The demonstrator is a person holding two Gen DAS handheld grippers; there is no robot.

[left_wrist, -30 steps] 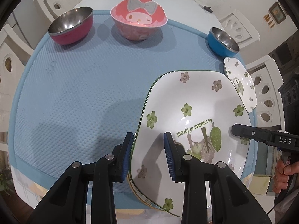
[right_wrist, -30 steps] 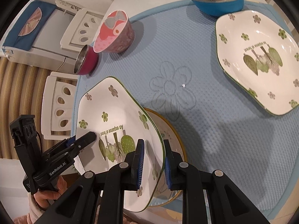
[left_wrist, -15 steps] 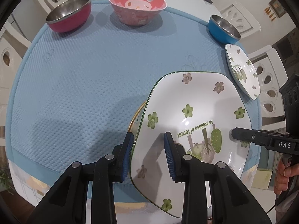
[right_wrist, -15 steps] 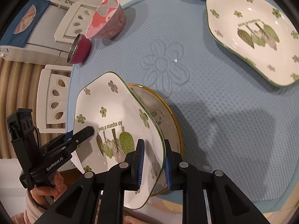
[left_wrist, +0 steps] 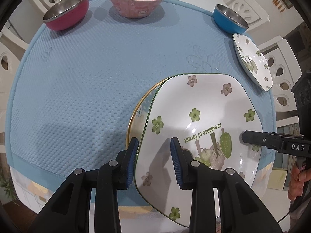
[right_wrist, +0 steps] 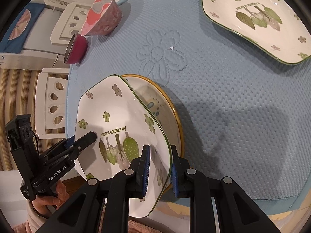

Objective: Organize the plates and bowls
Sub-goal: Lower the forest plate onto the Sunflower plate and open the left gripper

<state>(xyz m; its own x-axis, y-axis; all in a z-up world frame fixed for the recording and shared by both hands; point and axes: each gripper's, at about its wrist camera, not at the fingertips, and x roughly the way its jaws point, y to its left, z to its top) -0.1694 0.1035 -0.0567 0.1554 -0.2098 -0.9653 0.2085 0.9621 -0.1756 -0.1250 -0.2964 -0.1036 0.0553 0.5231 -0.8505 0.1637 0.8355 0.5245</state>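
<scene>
A white flowered plate (left_wrist: 202,128) with green rim is held between both grippers, tilted above a yellow-rimmed plate (left_wrist: 139,112) on the blue mat. My left gripper (left_wrist: 154,161) is shut on the plate's near-left edge. My right gripper (right_wrist: 159,165) is shut on its opposite edge and shows in the left wrist view (left_wrist: 252,136). The held plate (right_wrist: 120,130) also shows in the right wrist view over the yellow-rimmed plate (right_wrist: 171,104). A second white flowered plate (right_wrist: 256,19) lies on the mat to the right (left_wrist: 252,62).
A red steel bowl (left_wrist: 66,11), a pink cartoon bowl (left_wrist: 136,0) and a blue steel bowl (left_wrist: 230,18) stand along the mat's far edge. The blue mat (left_wrist: 87,77) covers a round table. White chairs (left_wrist: 279,69) ring it.
Both grippers have lifted the flowered plate and carried it back toward the near table edge. More of the yellow-rimmed plate under it now shows.
</scene>
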